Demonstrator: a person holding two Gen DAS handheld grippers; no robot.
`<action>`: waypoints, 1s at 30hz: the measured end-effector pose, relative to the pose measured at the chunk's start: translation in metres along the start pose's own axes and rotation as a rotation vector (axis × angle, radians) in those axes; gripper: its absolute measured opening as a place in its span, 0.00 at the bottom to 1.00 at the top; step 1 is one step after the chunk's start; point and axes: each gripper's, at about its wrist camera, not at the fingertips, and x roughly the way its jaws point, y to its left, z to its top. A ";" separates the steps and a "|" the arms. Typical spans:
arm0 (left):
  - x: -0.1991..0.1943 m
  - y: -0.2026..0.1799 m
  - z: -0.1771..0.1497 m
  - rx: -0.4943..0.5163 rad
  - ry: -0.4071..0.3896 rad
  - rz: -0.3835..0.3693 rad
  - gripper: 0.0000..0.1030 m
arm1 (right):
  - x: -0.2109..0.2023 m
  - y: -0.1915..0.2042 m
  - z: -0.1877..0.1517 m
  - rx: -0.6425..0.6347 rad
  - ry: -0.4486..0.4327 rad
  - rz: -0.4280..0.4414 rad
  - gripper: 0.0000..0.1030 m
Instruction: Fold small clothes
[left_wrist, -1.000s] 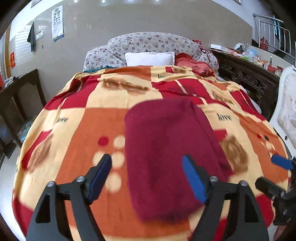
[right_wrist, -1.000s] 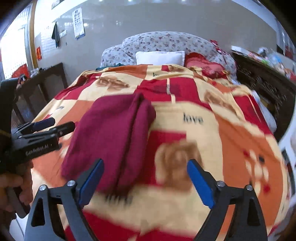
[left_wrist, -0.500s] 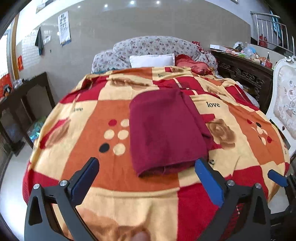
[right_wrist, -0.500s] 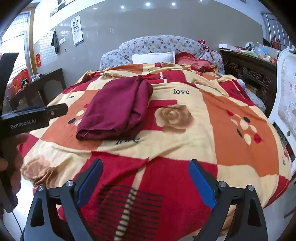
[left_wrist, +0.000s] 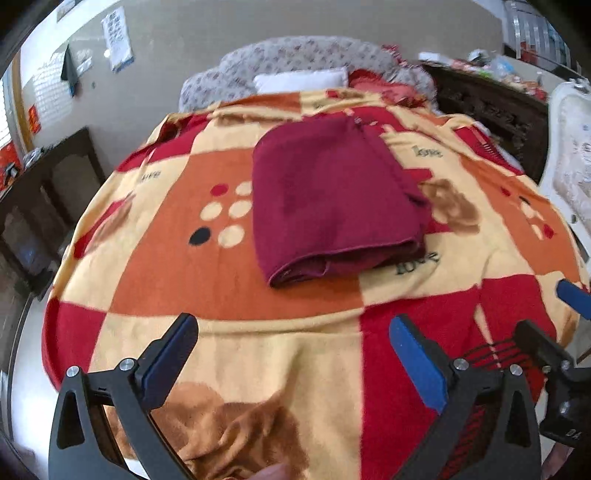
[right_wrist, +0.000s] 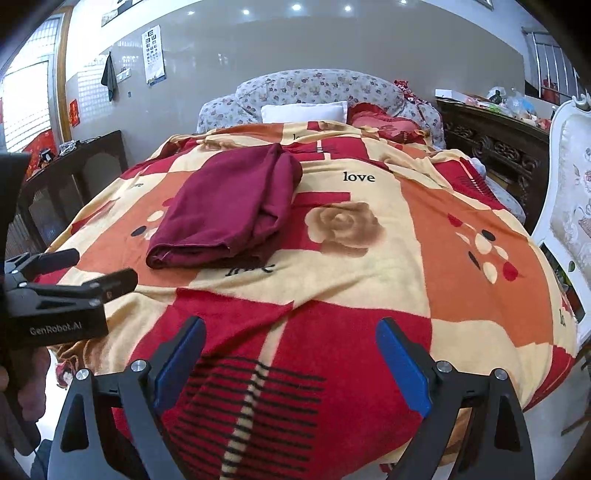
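Left tool (left_wrist: 291, 365): black forked arms with flat blue pads, tilted down over the near end of the bed; its jaws have just been opening and now stand wide apart, with nothing between them but blanket below.
Right tool (right_wrist: 290, 365): same build, tilted down at the near edge of the bed, jaws spread wide and gripping nothing.
Tools together: side by side; the left tool's black fingers (right_wrist: 74, 269) enter the right wrist view from the left, and a hand (right_wrist: 22, 384) holds its handle.
Maroon garment (left_wrist: 332, 199): soft knit cloth folded into a thick, roughly rectangular stack, with layered edges facing the near side and a rounded fold along its right side; it lies flat on the middle of the bed, well apart from both tools.
Blanket (right_wrist: 461, 206): fleecy bed cover in red, orange and cream blocks, with printed roses, dots, stripes and the word "love"; it drapes over the near end.
White pillow (right_wrist: 304, 110): plump and smooth, at the far end against a floral cushion (right_wrist: 314, 86).
Wooden cabinet (right_wrist: 491, 147): dark and carved, on the right of the bed.
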 end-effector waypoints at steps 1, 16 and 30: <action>0.002 0.001 0.000 0.001 0.003 0.002 1.00 | 0.001 -0.001 0.001 0.000 0.002 -0.004 0.93; 0.015 0.011 0.003 -0.058 0.038 -0.048 1.00 | 0.007 -0.003 0.010 -0.011 0.011 -0.029 0.93; 0.031 0.005 0.002 -0.030 0.067 -0.071 1.00 | 0.017 -0.002 0.009 -0.018 0.038 -0.039 0.93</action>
